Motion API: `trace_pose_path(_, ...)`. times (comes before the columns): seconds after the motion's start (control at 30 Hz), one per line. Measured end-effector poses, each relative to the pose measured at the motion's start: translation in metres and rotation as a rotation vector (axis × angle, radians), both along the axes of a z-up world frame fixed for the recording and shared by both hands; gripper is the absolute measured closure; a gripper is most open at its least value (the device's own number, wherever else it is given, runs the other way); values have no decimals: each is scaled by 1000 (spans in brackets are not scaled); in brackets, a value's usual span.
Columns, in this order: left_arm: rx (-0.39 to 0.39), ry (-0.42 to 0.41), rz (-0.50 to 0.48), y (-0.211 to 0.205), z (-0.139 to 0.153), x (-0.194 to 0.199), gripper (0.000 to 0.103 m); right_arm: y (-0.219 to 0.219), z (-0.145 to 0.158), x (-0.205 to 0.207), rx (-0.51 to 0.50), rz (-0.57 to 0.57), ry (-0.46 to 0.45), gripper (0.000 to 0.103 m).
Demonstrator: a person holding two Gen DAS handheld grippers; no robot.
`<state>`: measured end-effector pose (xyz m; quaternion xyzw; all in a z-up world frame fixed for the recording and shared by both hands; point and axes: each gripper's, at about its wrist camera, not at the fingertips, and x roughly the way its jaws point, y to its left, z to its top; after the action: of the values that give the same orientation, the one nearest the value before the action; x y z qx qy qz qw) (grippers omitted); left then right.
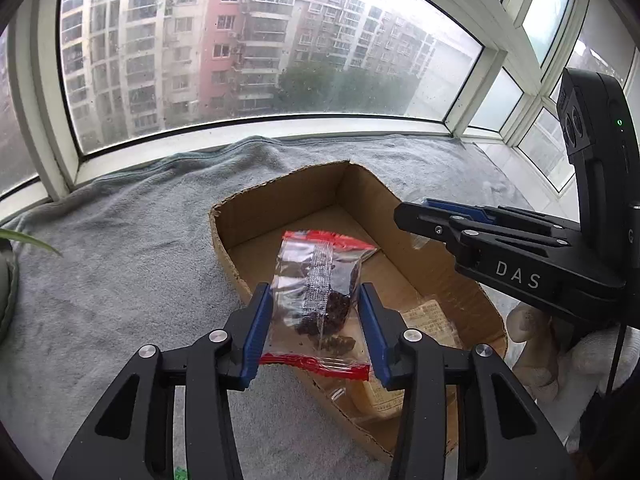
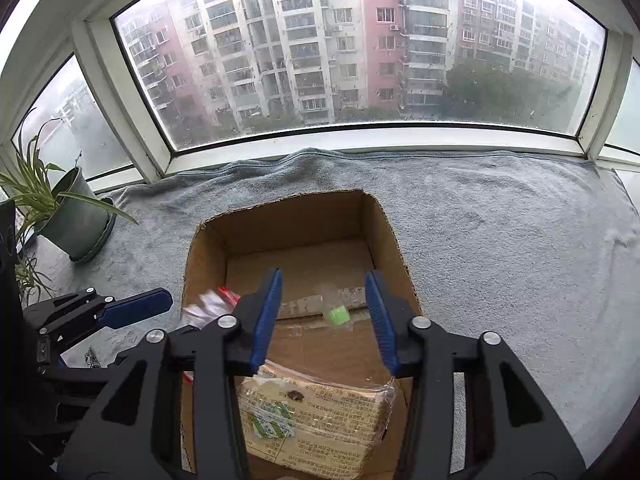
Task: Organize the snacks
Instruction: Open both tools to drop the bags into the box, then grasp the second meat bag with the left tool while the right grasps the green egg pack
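My left gripper (image 1: 314, 288) hangs over the near edge of an open cardboard box (image 1: 280, 208). A clear snack bag (image 1: 316, 300) with red ends and dark dried fruit stands between its blue pads, and I see no firm squeeze on it. In the right wrist view the same bag (image 2: 208, 304) is a blurred streak at the box's (image 2: 288, 220) left wall, beside the left gripper (image 2: 132, 300). My right gripper (image 2: 323, 274) is open above the box, with a small blurred clear packet holding something green (image 2: 336, 315) loose in the air between its fingers. A flat wrapped packet (image 2: 320, 412) lies on the box floor.
The box sits on a grey towel (image 2: 500, 240) spread along a window sill, with window frames close behind. A potted plant (image 2: 76, 216) stands at the far left. The right gripper (image 1: 412, 212) reaches in from the right, carried by a gloved hand (image 1: 536, 344).
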<state>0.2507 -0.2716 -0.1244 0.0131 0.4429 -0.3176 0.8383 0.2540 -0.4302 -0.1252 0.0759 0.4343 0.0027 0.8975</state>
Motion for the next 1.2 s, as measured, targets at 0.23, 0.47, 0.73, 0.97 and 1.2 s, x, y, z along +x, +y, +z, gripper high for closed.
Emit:
trace_pose_path(0.23,2,-8,0,1,4,-5,56,3,8,-8,-9,3,-9,53)
trace_pose_path(0.47,-8,-29,9,14,19,-15,56,9,24,-25,-15,10,-32,53)
trace_pose_path(0.73,-16,-105,44,60,53,-40,43,33,59,-71,-39,66,-108,26)
trace_pose_path(0.97,13,-171,101,129,78,-72,43,70,73,-122,-40,174,-134,25)
trace_pose_path(1.2,49,-153,200,201,70,-102,43,115,59,-164,-37,296,-98,25)
